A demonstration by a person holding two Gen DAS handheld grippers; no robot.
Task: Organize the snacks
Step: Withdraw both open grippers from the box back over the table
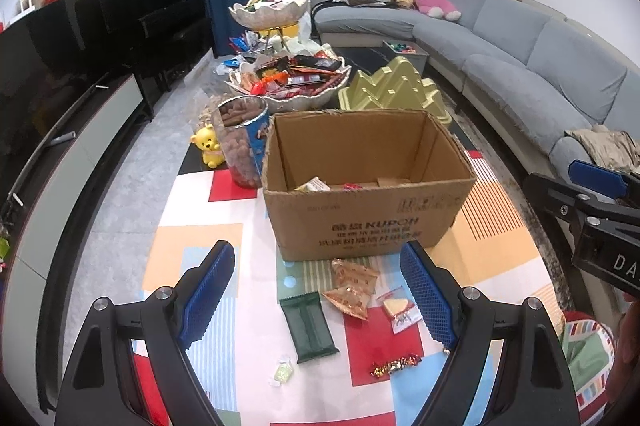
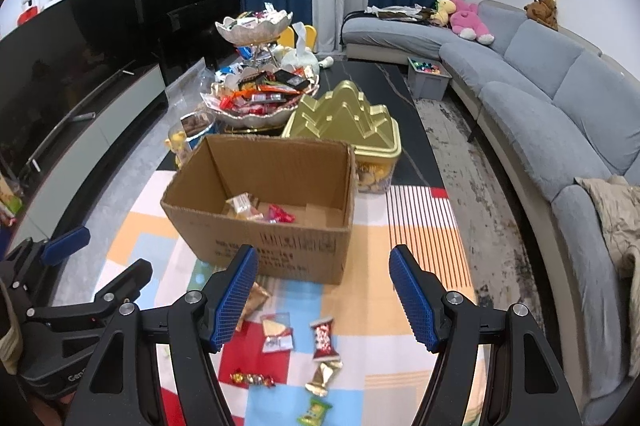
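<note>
An open cardboard box (image 1: 360, 209) stands on the patterned tablecloth, with a few snack packets inside (image 2: 256, 207). Loose snacks lie in front of it: a dark green packet (image 1: 310, 326), orange packets (image 1: 352, 288), a clear bag with a yellow piece (image 1: 400, 310), a twisted candy (image 1: 396, 364). In the right wrist view I see a red packet (image 2: 323, 338), a gold one (image 2: 323, 378) and a green one (image 2: 314, 412). My left gripper (image 1: 320, 290) is open and empty above the snacks. My right gripper (image 2: 324, 298) is open and empty just before the box (image 2: 280, 246).
Behind the box stand a tiered bowl piled with snacks (image 1: 292, 81), a gold mountain-shaped tin (image 2: 344, 121), a clear jar of nuts (image 1: 240, 145) and a yellow bear figure (image 1: 208, 145). A grey sofa (image 2: 560, 97) runs along the right; a TV cabinet (image 1: 80, 129) on the left.
</note>
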